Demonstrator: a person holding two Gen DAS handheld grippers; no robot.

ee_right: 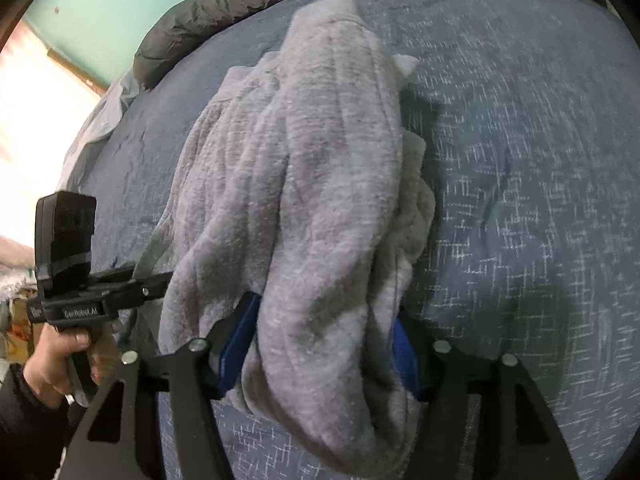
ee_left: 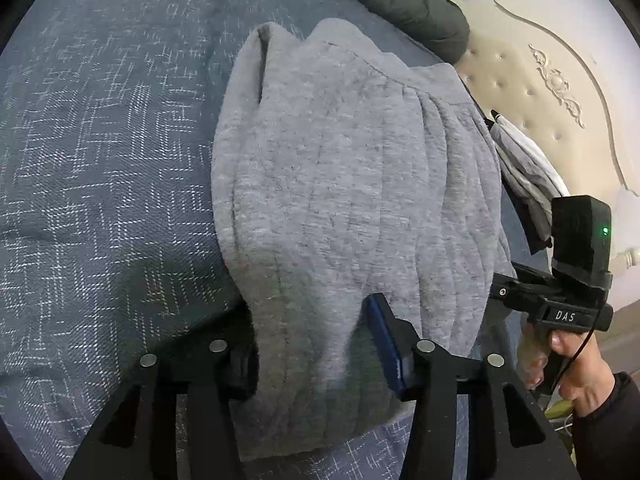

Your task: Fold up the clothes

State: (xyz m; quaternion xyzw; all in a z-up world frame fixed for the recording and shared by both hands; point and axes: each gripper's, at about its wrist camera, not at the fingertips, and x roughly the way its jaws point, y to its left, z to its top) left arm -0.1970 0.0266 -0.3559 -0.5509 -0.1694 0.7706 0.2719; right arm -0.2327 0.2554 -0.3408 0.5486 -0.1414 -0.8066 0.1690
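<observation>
Grey sweatshirt [ee_left: 344, 184] lies bunched lengthwise on the blue patterned bedspread [ee_left: 100, 168], near end gathered between both tools.

Left gripper [ee_left: 316, 356]: jaws part-closed, a thick fold of the sweatshirt between the pads, blue pad pressing into the cloth on the right side. Grasping the fold.

Right gripper [ee_right: 320, 356]: blue pads on both sides of a hanging roll of the same sweatshirt, cloth squeezed between them. Grasping.

No containers in view.

Around: dark padded jacket [ee_left: 404, 4] along the far edge of the bed; cream tufted headboard [ee_left: 532, 92] far right; small pile of grey and white clothes [ee_left: 528, 176] just beside the sweatshirt. Teal wall [ee_right: 112, 4] beyond.
</observation>
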